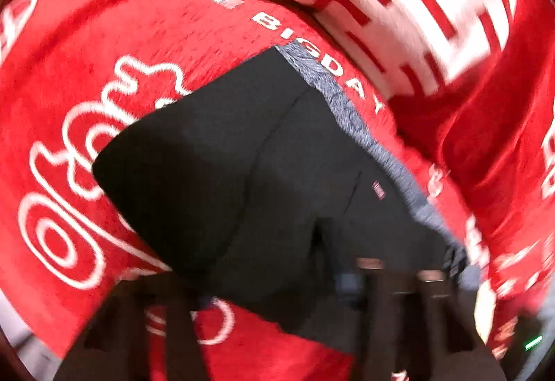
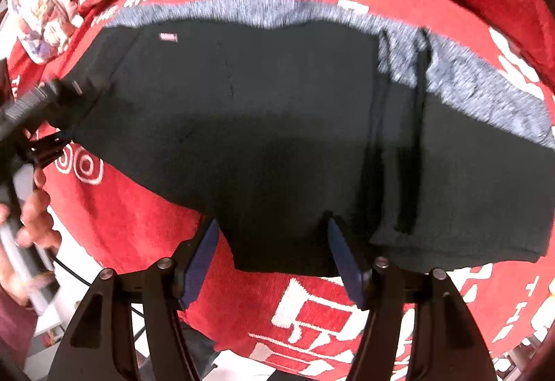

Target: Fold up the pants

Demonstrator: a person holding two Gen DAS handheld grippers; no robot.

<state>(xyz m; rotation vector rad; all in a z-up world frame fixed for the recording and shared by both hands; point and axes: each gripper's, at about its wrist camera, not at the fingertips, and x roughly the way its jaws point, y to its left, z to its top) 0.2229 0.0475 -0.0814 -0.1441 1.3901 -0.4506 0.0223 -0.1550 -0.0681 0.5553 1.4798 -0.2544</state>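
Right gripper [image 2: 272,235] hung with its blue-padded jaws spread apart, straddling the near hem of the black pants [image 2: 260,120] without pinching it. Those pants lay flat on the red printed blanket [image 2: 138,218], already doubled, their grey waistband [image 2: 485,93] along the far edge from this gripper and their long axis running crosswise to its fingers. Left gripper [image 2: 69,87] sat at the pants' left end near the small red label [image 2: 168,36]; blur and dark cloth hid its jaws, so whether it was clamped or loose could not be told. Judging by this, the right gripper was the nearer one to the near hem, and the next fold would likely carry that hem toward the waistband.
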